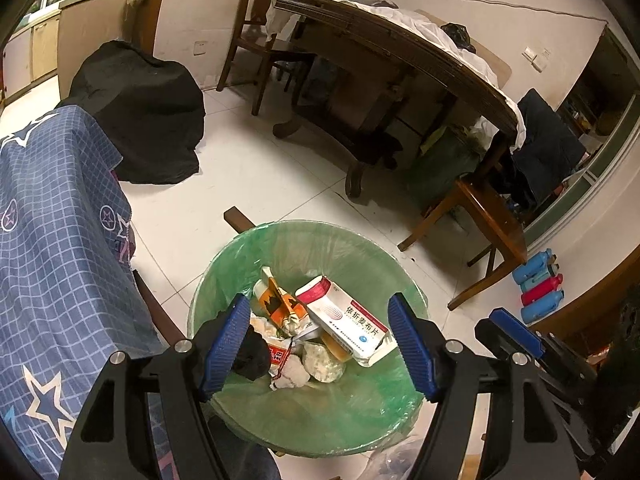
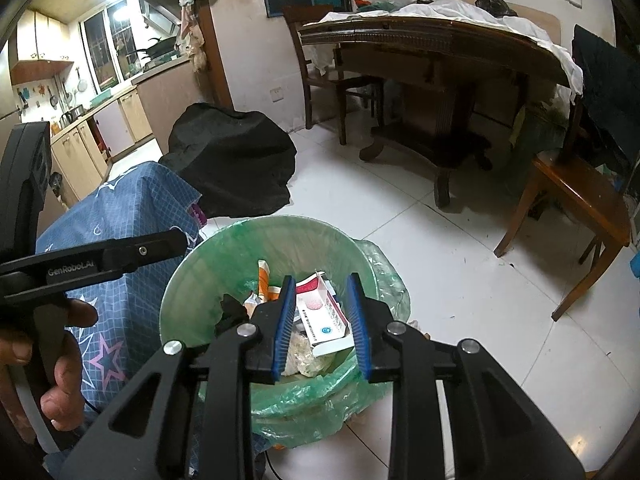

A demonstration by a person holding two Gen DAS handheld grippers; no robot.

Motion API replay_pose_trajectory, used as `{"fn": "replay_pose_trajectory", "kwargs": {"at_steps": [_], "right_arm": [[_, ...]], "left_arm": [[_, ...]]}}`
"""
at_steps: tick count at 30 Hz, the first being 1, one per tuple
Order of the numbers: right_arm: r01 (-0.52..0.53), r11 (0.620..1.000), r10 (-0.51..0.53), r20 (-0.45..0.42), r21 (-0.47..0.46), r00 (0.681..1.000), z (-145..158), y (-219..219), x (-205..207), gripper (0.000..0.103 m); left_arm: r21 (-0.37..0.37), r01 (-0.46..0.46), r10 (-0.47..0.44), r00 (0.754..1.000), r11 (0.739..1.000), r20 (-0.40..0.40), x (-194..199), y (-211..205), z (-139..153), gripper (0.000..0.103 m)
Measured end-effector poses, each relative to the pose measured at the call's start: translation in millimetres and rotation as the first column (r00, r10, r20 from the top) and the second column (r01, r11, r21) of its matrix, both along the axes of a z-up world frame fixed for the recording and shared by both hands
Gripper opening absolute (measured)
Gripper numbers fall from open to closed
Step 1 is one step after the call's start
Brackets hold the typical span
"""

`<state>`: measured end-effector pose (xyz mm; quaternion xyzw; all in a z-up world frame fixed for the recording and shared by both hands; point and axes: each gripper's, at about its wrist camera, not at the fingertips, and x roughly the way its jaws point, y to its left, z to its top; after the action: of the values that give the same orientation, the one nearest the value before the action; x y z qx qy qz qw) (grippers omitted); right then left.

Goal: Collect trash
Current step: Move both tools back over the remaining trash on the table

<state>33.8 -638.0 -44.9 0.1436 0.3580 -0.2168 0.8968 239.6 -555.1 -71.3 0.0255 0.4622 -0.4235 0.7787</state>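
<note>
White floor tiles (image 1: 256, 168) run under a dark wooden table (image 1: 400, 48) and chairs, with a black-covered bundle (image 1: 140, 116) near the wall. Close below me stands the bin (image 2: 192, 280), lined with a green bag, just beside a blue star-patterned cloth (image 1: 52, 216). Trash lies in the bin's bottom: a white and red medicine box (image 1: 348, 316) toward the right wall, an orange tube (image 1: 276, 300) toward the far-left wall, crumpled white paper (image 1: 292, 376) at the near edge. My left gripper (image 1: 320, 344) hangs over the bin with its jaws spread wide, nothing between them. My right gripper (image 2: 320, 328) hangs beside it, jaws narrowly parted and empty, with the box seen through the gap.
</note>
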Motion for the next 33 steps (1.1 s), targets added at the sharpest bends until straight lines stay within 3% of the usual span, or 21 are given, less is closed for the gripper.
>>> {"fn": "replay_pose_trajectory", "kwargs": {"at_steps": [4, 7, 11, 16, 19, 22, 25, 28, 30, 33], "right_arm": [[-0.011, 1.000, 0.011, 0.009, 0.003, 1.000, -1, 2, -1, 0.029], [-0.033, 0.999, 0.033, 0.033, 0.008, 0.999, 0, 11, -2, 0.041], [-0.081, 0.997, 0.080, 0.059, 0.016, 0.995, 2, 31, 1, 0.049], [-0.173, 0.985, 0.170, 0.104, 0.014, 0.980, 11, 67, 16, 0.058], [-0.234, 0.972, 0.232, 0.124, 0.004, 0.965, 19, 92, 30, 0.065], [-0.308, 0.951, 0.306, 0.131, -0.001, 0.943, 24, 122, 47, 0.070], [-0.377, 0.926, 0.375, 0.125, -0.004, 0.919, 23, 153, 63, 0.072], [-0.432, 0.902, 0.429, 0.111, -0.001, 0.896, 21, 178, 75, 0.074], [-0.465, 0.885, 0.462, 0.100, 0.006, 0.881, 19, 194, 84, 0.074], [-0.496, 0.868, 0.494, 0.085, 0.006, 0.865, 15, 211, 88, 0.075]], "left_arm": [[0.004, -0.004, 0.004, 1.000, 1.000, -0.002, 1, 12, -2, 0.072], [-0.008, -0.020, 0.020, 1.000, 1.000, 0.000, 3, 35, 1, 0.072], [-0.030, -0.059, 0.060, 0.998, 0.998, 0.020, 9, 87, 12, 0.072], [-0.039, -0.175, 0.177, 0.982, 0.984, 0.060, 24, 181, 28, 0.072], [-0.028, -0.281, 0.282, 0.956, 0.959, 0.083, 38, 249, 35, 0.072], [-0.018, -0.402, 0.401, 0.909, 0.916, 0.111, 54, 323, 43, 0.072], [-0.023, -0.548, 0.548, 0.831, 0.836, 0.101, 75, 411, 49, 0.072], [0.000, -0.636, 0.631, 0.766, 0.772, 0.124, 92, 481, 47, 0.073], [0.024, -0.652, 0.645, 0.754, 0.758, 0.120, 105, 520, 40, 0.075], [0.106, -0.646, 0.635, 0.763, 0.756, 0.121, 121, 563, 20, 0.075]]}}
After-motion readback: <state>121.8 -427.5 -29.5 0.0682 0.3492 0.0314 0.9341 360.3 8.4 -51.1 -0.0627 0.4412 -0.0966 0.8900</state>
